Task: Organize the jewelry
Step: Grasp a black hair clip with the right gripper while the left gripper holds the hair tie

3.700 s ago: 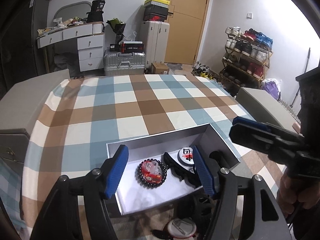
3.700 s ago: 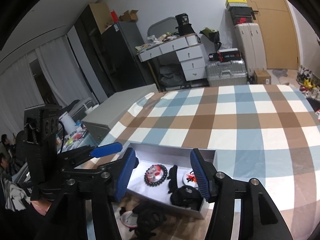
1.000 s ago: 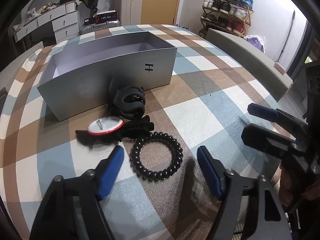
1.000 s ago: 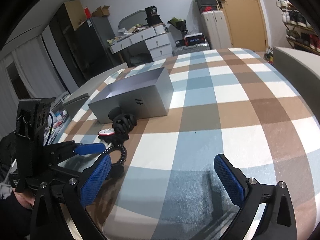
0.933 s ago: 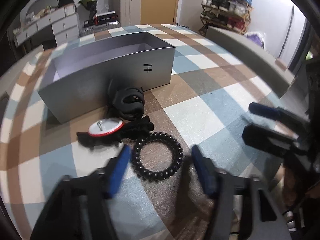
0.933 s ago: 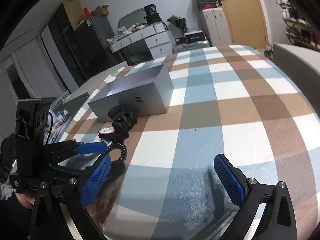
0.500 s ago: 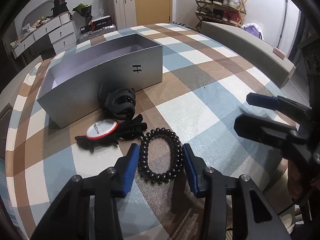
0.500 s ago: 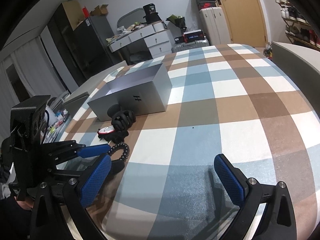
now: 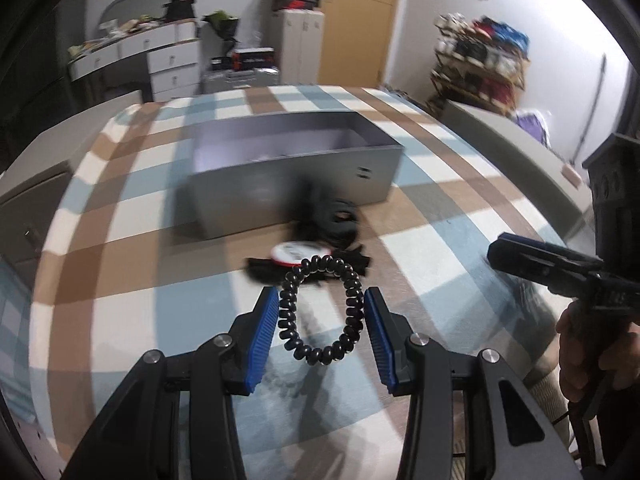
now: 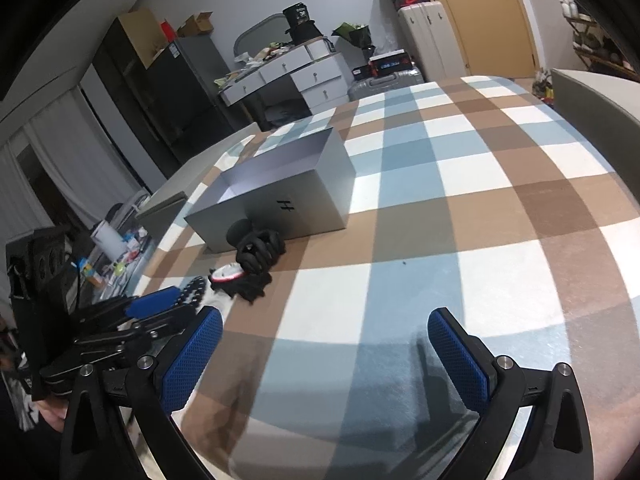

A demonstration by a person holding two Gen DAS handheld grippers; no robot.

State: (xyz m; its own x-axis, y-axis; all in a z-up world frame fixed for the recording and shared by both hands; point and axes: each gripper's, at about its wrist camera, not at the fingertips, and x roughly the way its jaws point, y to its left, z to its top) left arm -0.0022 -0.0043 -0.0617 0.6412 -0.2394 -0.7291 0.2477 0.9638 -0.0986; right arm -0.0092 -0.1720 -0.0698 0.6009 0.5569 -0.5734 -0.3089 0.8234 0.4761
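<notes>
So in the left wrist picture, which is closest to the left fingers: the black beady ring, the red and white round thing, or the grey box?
1. Black beady ring, held between the fingers.
2. Red and white round thing, just beyond.
3. Grey box, farthest back.

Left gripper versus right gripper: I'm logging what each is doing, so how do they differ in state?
The left gripper is shut on the black coil bracelet, squeezing it into an oval; the right gripper holds nothing. The left stands narrow, the right wide open over bare checked cloth. Both have blue ribbed pads.
</notes>
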